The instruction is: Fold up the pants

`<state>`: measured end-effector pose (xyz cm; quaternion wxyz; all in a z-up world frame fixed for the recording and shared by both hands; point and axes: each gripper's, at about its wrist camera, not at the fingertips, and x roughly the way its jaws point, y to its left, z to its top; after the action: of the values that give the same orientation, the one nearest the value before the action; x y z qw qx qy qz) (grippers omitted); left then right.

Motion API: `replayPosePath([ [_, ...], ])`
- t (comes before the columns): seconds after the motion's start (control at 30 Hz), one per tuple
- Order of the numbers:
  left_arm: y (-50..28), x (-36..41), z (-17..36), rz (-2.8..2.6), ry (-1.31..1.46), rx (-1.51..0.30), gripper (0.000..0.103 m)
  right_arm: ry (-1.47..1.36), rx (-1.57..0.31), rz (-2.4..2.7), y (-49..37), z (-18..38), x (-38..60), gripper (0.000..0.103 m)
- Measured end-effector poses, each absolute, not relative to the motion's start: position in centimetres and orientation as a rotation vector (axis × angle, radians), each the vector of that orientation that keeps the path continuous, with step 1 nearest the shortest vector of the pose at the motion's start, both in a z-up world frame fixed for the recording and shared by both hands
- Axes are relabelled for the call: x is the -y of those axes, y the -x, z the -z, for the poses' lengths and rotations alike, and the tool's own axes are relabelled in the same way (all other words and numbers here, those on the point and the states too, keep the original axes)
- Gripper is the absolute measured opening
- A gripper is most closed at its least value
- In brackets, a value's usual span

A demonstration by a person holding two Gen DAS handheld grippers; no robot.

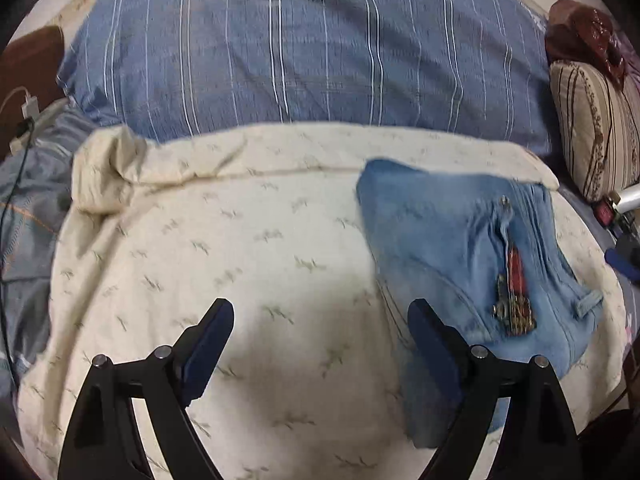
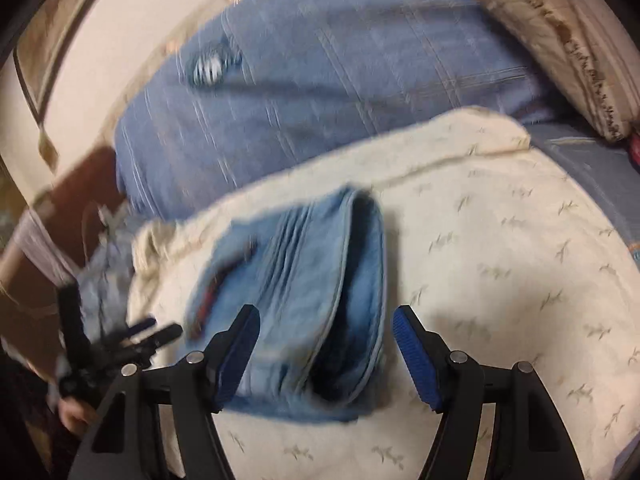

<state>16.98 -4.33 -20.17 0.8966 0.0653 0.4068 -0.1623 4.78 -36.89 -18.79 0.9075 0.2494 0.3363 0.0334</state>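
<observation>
Item: blue striped duvet (image 1: 304,76), the largest thing we see, spread across the far side of the bed.
Item: cream patterned blanket (image 1: 240,264), lying in front of the duvet with its far left corner rumpled.
Item: striped beige pillow (image 1: 596,128), at the right edge beside the duvet.
Item: folded light-blue denim pants (image 1: 472,264), resting on the right part of the cream blanket, a red-and-metal ornament on top.
Item: our left gripper (image 1: 320,344), fingers spread wide and grasping nothing, just left of the pants.
Item: our right gripper (image 2: 326,350), fingers likewise released, the folded pants lying beneath and between them; contact unclear through blur.
</observation>
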Motion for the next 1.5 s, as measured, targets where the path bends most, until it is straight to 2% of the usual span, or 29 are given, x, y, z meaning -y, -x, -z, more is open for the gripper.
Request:
replayPosePath([
  [0.17, -17.0, 5.6, 21.4, 0.378, -0.139, -0.87, 0.089, -0.549, -0.696, -0.131, -9.4, 17.3, 36.9, 0.07],
  [0.27, -17.4, 6.0, 22.1, 0.347, -0.19, -0.858, 0.089, -0.561, -0.733, -0.159, -12.6, 17.3, 36.0, 0.045],
  [0.3, -17.5, 5.9, 22.2, 0.349, -0.181, -0.86, 0.089, -0.563, -0.756, -0.161, -13.7, 17.8, 35.7, 0.041],
  [0.47, -19.0, 5.4, 23.2, 0.381, -0.095, -0.912, 0.089, -0.624, -0.945, -0.097, -17.6, 23.5, 36.0, 0.033],
  [0.57, -19.4, 5.2, 23.2, 0.378, -0.069, -0.911, 0.089, -0.682, -0.928, -0.108, -17.0, 23.9, 36.9, 0.029],
  [0.77, -19.8, 4.7, 22.5, 0.415, 0.014, -0.904, 0.089, -0.655, -0.849, -0.114, -13.3, 21.2, 38.2, 0.033],
  [0.83, -19.9, 4.8, 22.5, 0.426, 0.014, -0.914, 0.089, -0.696, -0.851, -0.117, -11.8, 21.5, 39.6, 0.051],
  [0.87, -20.0, 4.9, 22.5, 0.436, 0.012, -0.922, 0.089, -0.721, -0.852, -0.112, -11.4, 21.5, 40.3, 0.069],
  [1.1, -20.3, 4.6, 22.6, 0.501, 0.036, -0.948, 0.089, -0.874, -0.863, -0.186, -8.6, 23.1, 43.5, 0.07],
  [1.5, -21.7, 4.1, 24.2, 0.664, 0.311, -1.097, 0.089, -0.945, -1.03, -0.312, -10.5, 27.0, 40.6, 0.069],
])
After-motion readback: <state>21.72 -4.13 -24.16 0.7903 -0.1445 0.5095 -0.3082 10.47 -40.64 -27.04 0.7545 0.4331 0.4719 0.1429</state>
